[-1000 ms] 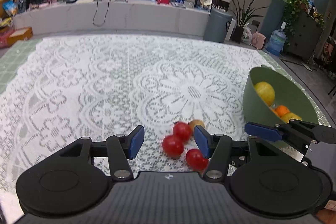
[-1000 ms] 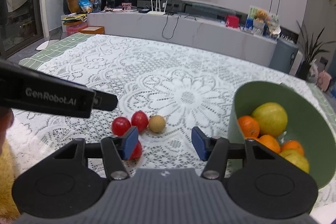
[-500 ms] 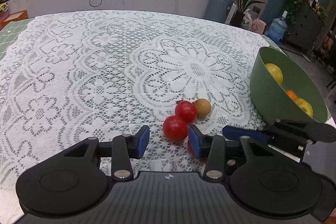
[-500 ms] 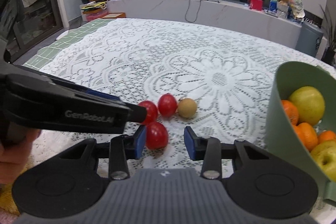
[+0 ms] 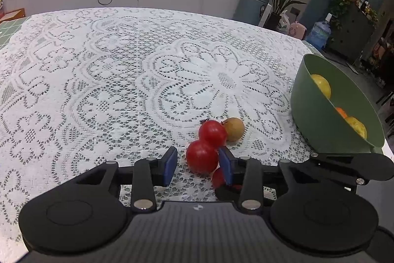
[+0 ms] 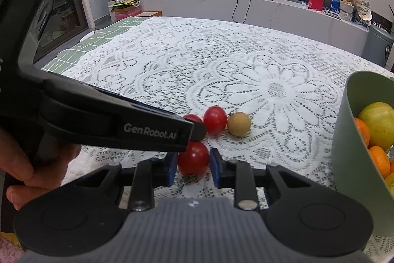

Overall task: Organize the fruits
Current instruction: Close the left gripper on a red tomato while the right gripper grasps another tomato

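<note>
Lace tablecloth (image 5: 123,70), green bowl (image 6: 344,152) of citrus, right gripper (image 6: 192,165) seemingly clasping tomato (image 6: 193,158), left gripper (image 5: 198,165) apart.

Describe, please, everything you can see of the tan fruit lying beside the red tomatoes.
The tan fruit is small, round and matte brownish-yellow, with a dark stem nub on its left. It rests on the lace cloth, touching or almost touching the far tomato on its left, apart from the bowl on its right. Neither gripper touches it.
</note>
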`<state>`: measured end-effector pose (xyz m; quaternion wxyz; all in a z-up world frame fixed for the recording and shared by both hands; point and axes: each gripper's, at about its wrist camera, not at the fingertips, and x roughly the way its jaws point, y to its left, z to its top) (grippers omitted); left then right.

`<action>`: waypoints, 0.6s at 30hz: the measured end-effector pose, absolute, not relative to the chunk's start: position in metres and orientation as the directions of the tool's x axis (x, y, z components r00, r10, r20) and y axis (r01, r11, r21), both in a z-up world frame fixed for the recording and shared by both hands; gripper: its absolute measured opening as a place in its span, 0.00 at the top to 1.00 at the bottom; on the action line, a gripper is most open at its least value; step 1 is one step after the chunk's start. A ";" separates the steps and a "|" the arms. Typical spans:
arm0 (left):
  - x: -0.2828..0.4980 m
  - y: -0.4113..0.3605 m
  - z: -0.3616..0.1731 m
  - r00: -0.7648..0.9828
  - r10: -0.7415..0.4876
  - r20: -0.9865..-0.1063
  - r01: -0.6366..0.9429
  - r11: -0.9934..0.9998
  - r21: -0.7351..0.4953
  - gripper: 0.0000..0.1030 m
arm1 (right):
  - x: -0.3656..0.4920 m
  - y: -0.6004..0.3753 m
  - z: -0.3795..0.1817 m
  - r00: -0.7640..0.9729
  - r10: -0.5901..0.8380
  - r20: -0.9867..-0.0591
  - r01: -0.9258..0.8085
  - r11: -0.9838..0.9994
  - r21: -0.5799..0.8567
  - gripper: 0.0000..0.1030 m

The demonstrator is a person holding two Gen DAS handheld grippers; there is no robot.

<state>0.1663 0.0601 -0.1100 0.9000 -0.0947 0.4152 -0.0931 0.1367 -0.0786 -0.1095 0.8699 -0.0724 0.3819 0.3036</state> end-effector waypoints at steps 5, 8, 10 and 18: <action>0.168 0.062 -0.111 0.632 -0.258 -0.731 0.090 0.961 -0.262 0.56 | 0.140 -0.081 -0.110 0.513 0.481 -0.711 -0.574 0.808 0.133 0.75; 0.168 0.061 -0.111 0.632 -0.260 -0.730 0.091 0.960 -0.263 0.56 | 0.142 -0.081 -0.113 0.494 0.483 -0.723 -0.565 0.810 0.156 0.75; 0.168 0.061 -0.112 0.631 -0.262 -0.730 0.091 0.960 -0.265 0.56 | 0.142 -0.081 -0.113 0.494 0.484 -0.722 -0.564 0.811 0.157 0.75; 0.168 0.062 -0.113 0.630 -0.270 -0.728 0.098 0.958 -0.271 0.56 | 0.141 -0.081 -0.113 0.497 0.481 -0.722 -0.566 0.810 0.151 0.75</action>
